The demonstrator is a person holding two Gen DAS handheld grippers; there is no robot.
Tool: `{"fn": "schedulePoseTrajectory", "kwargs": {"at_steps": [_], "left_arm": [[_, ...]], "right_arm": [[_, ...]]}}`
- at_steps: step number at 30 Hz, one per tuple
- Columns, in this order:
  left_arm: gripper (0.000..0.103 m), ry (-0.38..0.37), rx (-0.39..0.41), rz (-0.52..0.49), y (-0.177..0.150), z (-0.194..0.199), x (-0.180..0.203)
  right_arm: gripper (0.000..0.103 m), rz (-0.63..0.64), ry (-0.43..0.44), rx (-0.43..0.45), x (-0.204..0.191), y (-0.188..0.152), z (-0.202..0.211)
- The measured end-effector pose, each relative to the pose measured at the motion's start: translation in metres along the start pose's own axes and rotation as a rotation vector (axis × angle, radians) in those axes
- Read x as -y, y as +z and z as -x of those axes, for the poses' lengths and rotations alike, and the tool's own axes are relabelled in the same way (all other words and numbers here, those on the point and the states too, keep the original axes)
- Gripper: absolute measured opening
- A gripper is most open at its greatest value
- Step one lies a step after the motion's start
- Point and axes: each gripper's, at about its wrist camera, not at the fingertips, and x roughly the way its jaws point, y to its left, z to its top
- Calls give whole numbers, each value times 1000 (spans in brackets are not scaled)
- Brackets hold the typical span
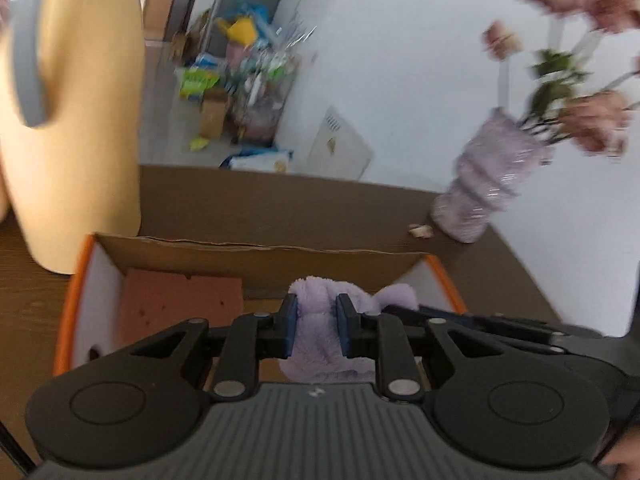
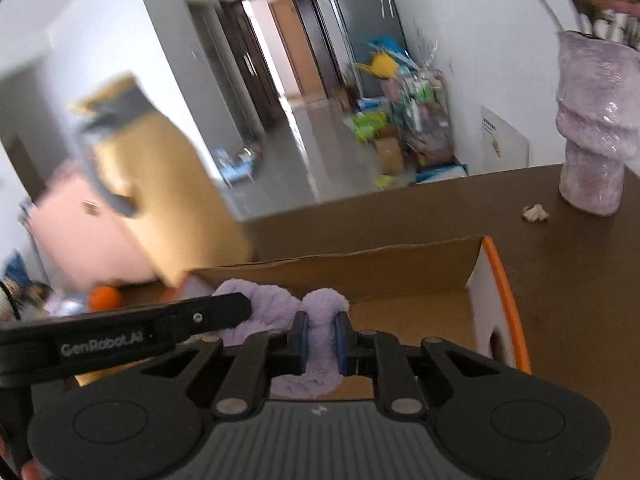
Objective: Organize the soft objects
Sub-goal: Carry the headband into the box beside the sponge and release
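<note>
A fluffy lilac cloth (image 1: 320, 340) is held over an open cardboard box (image 1: 256, 256) with orange-edged white side walls. My left gripper (image 1: 317, 312) is shut on one part of the cloth. My right gripper (image 2: 321, 330) is shut on another fold of the same cloth (image 2: 316, 368), above the box (image 2: 360, 268). The right gripper's body shows at the right of the left wrist view (image 1: 500, 326). The left gripper's body crosses the left of the right wrist view (image 2: 132, 332). A pinkish flat pad (image 1: 180, 300) lies on the box floor.
A tall yellow jug (image 1: 76, 120) with a grey handle stands left of the box on the brown table (image 1: 280, 204). A lilac vase (image 1: 488, 184) with pink flowers and a small crumpled scrap (image 1: 420, 231) are at the back right. An orange ball (image 2: 105, 298) lies far left.
</note>
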Motion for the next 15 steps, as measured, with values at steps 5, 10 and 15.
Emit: {"fn": "schedulePoseTrajectory", "kwargs": {"at_steps": [5, 10, 15], "left_arm": [[23, 72, -31, -31, 6, -45, -5], [44, 116, 16, -103, 7, -33, -4], [57, 145, 77, -110, 0, 22, -2]], "right_arm": [[15, 58, -72, -66, 17, 18, -66], [24, 16, -76, -136, 36, 21, -108], [36, 35, -36, -113, 37, 25, -86]]}}
